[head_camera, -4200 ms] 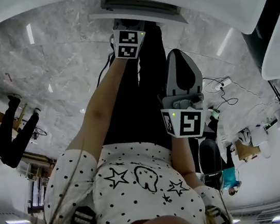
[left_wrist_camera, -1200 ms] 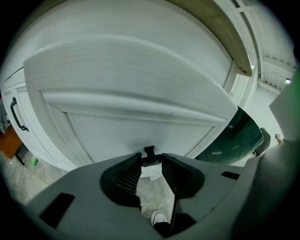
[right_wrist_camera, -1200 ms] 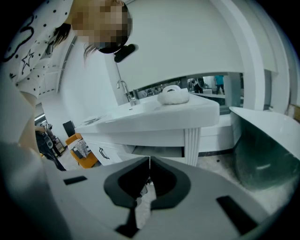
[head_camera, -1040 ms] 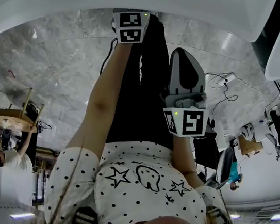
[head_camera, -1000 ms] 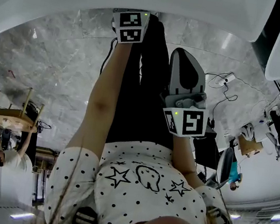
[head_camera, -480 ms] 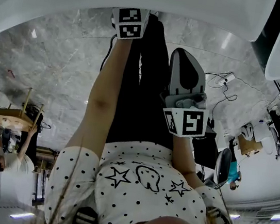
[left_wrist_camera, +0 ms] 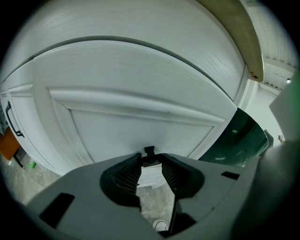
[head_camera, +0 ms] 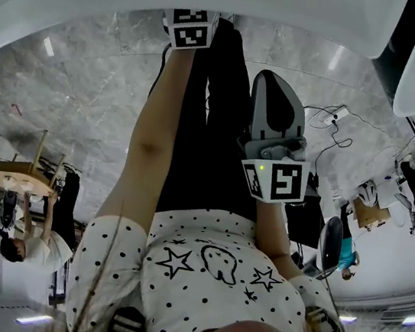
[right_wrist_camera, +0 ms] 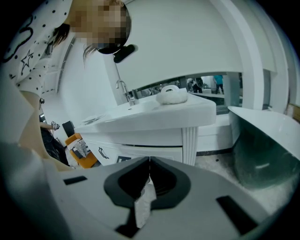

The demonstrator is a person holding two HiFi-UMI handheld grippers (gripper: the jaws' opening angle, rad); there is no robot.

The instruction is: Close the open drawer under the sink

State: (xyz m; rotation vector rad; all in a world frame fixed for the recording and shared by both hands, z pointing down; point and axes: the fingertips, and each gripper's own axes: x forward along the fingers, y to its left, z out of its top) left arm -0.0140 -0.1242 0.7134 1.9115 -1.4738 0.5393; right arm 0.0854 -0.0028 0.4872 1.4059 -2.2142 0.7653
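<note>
Left gripper (left_wrist_camera: pixel 151 159): jaws a narrow slit apart, with nothing between them; only floor shows through the gap. Straight ahead of the tips and very close is the drawer (left_wrist_camera: pixel 140 117), whose white panelled front fills that view. A small black tab (left_wrist_camera: pixel 149 150) sits right at the tips. Whether it belongs to the drawer or the gripper, cannot tell, and contact with the panel is not clear either. In the head view the arm is stretched out with the gripper far forward at a white edge. This reads as a nose-first push that needs no grasp, which would explain the narrow jaws. A dark seam runs above the panel. Whether the drawer is fully home, cannot judge.

Right gripper (right_wrist_camera: pixel 150 164): jaws closed tip to tip, empty. Held back by the person's waist, well apart from the drawer, likely idle so it stays out of the way. Some way ahead of it is a white sink (right_wrist_camera: pixel 154 115) with a tap (right_wrist_camera: pixel 124 92).
</note>
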